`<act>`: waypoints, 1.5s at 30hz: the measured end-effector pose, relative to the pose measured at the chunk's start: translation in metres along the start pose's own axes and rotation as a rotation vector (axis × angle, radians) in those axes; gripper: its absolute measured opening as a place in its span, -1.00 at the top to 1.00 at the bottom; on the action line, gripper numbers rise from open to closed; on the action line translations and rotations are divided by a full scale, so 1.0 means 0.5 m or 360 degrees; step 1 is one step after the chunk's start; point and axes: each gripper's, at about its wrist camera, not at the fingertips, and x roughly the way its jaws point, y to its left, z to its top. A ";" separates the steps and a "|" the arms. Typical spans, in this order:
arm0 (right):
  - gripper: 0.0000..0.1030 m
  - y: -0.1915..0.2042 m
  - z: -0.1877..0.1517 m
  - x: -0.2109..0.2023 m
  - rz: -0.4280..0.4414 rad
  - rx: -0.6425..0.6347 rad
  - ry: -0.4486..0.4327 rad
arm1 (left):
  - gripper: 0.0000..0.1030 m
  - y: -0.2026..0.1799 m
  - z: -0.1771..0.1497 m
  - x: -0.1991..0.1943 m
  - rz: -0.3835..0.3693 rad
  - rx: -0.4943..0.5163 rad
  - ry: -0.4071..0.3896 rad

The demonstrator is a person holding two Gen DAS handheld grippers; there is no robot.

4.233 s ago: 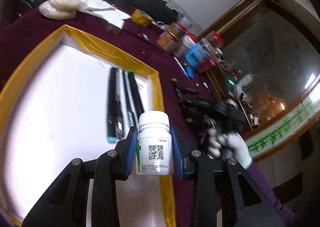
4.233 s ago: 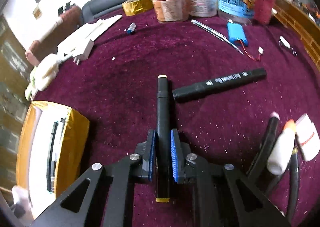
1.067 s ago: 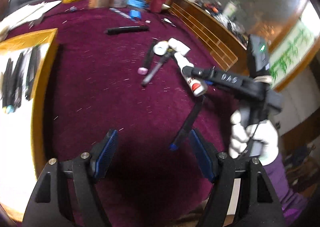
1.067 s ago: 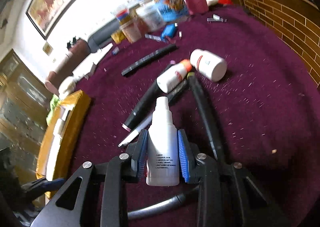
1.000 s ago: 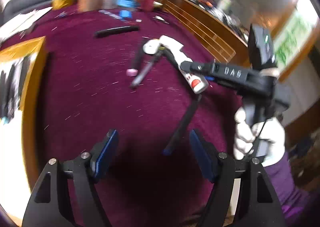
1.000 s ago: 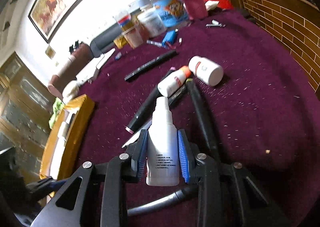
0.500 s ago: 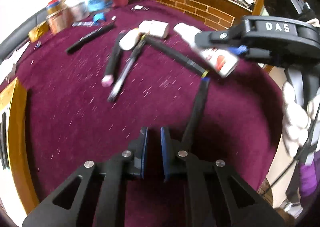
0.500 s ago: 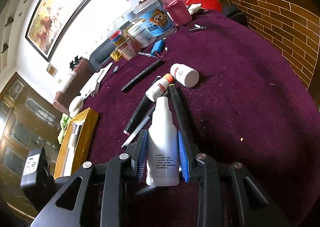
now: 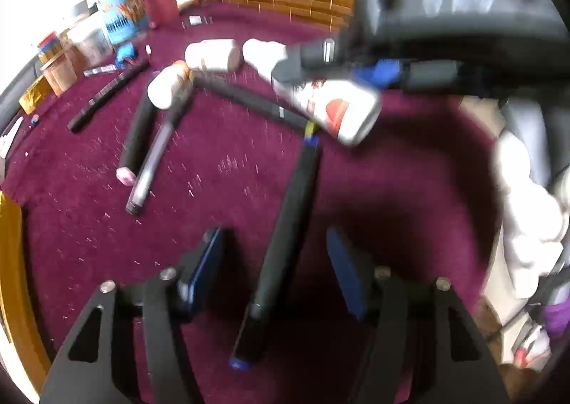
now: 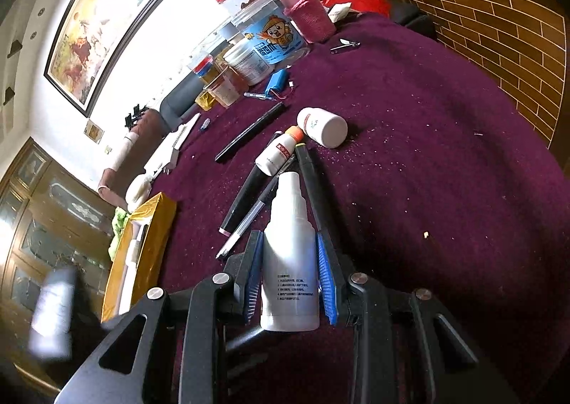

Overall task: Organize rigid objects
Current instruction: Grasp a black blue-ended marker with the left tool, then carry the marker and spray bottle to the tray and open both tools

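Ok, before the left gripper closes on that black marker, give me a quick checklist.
1. Left gripper open: ok.
2. Black marker between the jaws: ok, though it lies slanted, nearer neither pad clearly.
3. Pads touching the marker: not ok, gaps on both sides.
4. Right gripper shut on the white bottle: ok.
5. Right gripper clear of the left's path: cannot tell; it hangs close above the marker's far end.
6. Yellow-edged tray in view: ok.

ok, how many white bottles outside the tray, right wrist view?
3. Dropper bottle held in the right gripper; orange-capped bottle lying on the markers ahead; pill bottle on its side by that cap. The tray may hide more.
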 end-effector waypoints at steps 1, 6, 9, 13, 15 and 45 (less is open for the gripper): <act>0.49 -0.001 -0.001 -0.001 -0.0003 0.0001 0.0000 | 0.30 0.003 -0.001 -0.002 -0.0027 -0.0010 0.0003; 0.48 -0.007 -0.007 -0.002 -0.0014 0.0006 0.0008 | 0.77 0.043 -0.017 -0.032 -0.0085 -0.0160 0.0020; 0.48 -0.009 -0.008 0.005 -0.0004 0.0021 0.0013 | 0.77 0.081 -0.033 -0.050 -0.0166 -0.0326 0.0001; 0.48 -0.001 -0.015 0.014 0.0024 0.0014 0.0038 | 0.77 0.138 -0.057 -0.093 -0.0331 -0.0580 -0.0091; 0.48 0.009 -0.019 0.016 0.0033 -0.0004 0.0051 | 0.77 0.163 -0.069 -0.124 -0.0372 -0.0669 -0.0153; 0.48 0.414 -0.116 0.244 0.0340 -0.0391 0.0512 | 0.77 0.705 -0.301 -0.252 0.0218 -0.1526 -0.0167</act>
